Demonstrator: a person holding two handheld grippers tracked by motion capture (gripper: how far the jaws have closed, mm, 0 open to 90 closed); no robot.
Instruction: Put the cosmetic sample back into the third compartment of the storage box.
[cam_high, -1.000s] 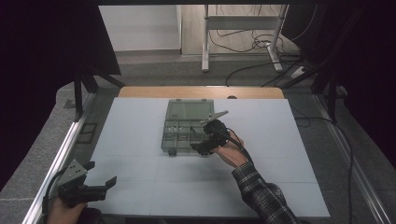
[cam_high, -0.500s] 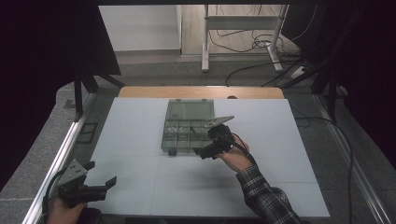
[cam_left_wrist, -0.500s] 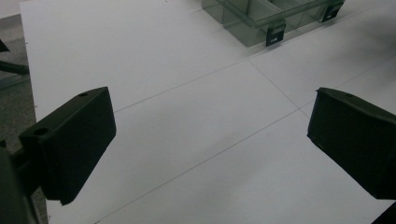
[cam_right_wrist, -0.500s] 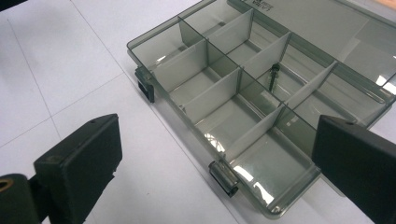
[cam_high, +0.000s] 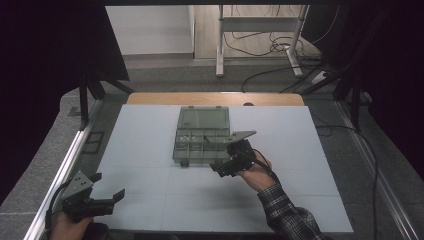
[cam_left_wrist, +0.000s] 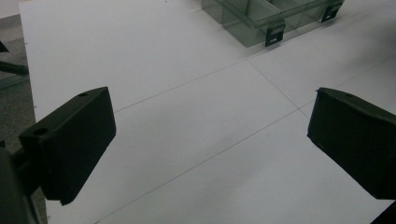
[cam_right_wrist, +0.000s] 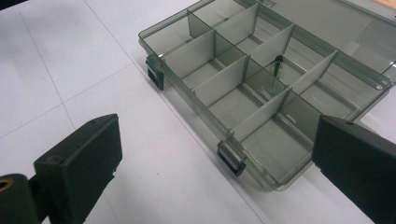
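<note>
One small dark screw (cam_right_wrist: 278, 65) shows dimly inside the compartment box (cam_right_wrist: 261, 100)

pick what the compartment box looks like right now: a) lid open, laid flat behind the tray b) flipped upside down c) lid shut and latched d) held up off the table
a, the compartment box sits on the table with its dividers exposed and the lid flat beyond them; the right tool is open just in front of it.

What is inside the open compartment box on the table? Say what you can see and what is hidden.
Inside the compartment box, grey dividers form compartments; one middle compartment holds a small dark upright piece, and the others look bare. The right gripper's jaw covers the nearest corner.
</note>
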